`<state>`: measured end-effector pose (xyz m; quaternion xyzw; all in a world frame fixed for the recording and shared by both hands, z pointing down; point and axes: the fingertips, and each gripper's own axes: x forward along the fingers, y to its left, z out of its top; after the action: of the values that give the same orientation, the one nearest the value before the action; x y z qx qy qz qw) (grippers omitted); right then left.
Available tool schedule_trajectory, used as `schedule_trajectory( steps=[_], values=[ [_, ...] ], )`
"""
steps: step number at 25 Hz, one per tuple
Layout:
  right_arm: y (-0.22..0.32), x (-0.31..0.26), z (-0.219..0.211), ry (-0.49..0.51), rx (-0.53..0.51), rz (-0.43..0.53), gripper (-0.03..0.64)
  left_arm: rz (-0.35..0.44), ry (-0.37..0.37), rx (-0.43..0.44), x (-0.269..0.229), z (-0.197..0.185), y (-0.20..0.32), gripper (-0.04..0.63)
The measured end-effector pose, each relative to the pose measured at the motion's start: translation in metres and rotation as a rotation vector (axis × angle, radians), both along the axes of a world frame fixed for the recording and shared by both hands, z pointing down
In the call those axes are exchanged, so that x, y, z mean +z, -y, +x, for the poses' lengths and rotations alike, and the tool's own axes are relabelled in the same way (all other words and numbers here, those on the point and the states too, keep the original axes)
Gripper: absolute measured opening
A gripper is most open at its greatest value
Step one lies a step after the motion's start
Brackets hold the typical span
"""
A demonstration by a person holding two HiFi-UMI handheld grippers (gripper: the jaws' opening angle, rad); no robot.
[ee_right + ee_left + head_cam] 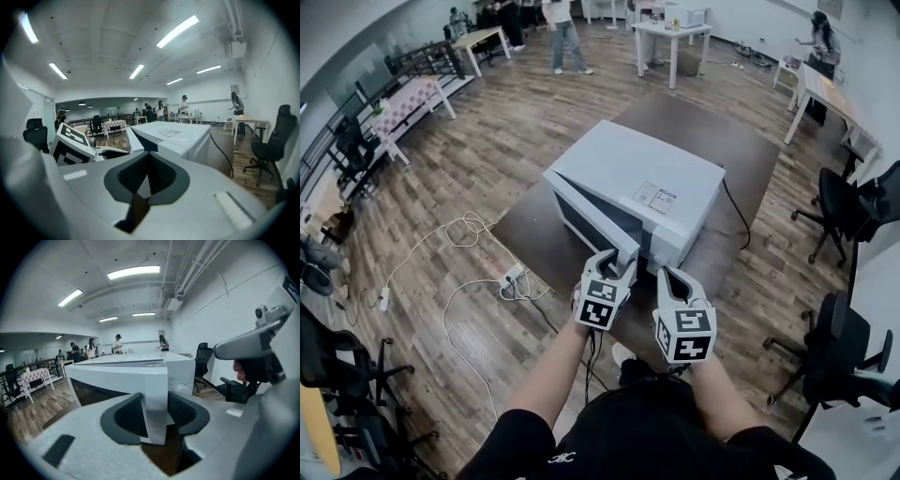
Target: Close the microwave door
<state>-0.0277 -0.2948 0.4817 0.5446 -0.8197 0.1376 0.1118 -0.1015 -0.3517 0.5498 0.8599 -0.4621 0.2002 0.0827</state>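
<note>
Microwave door (589, 220) stands ajar on the white microwave oven (652, 169) at mid table (741, 150), hinged at its far left end, its long axis running toward the person and its free edge nearest. Left tool (618, 263) has it: jaws set wide and clamped over that free edge, one pad on each face, so the door lies straight ahead and the closing swing is judged rightward, into the oven front. Right tool (674, 277) hangs just beside, jaws pressed together, empty.

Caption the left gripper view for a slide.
Left gripper clamps the free edge of the partly open microwave door, the white microwave body behind it.
</note>
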Motion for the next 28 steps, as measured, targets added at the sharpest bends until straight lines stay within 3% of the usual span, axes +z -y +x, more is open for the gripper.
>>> schedule_trajectory(
  steps=[23,28],
  values=[
    [0.029,0.010,0.022,-0.002,0.028,-0.025,0.009,-0.002,-0.011,0.024,-0.002,0.037,0.038,0.193],
    [0.031,0.012,0.023,0.004,0.024,-0.029,0.009,-0.041,-0.059,0.051,-0.001,0.041,0.044,0.176]
  ],
)
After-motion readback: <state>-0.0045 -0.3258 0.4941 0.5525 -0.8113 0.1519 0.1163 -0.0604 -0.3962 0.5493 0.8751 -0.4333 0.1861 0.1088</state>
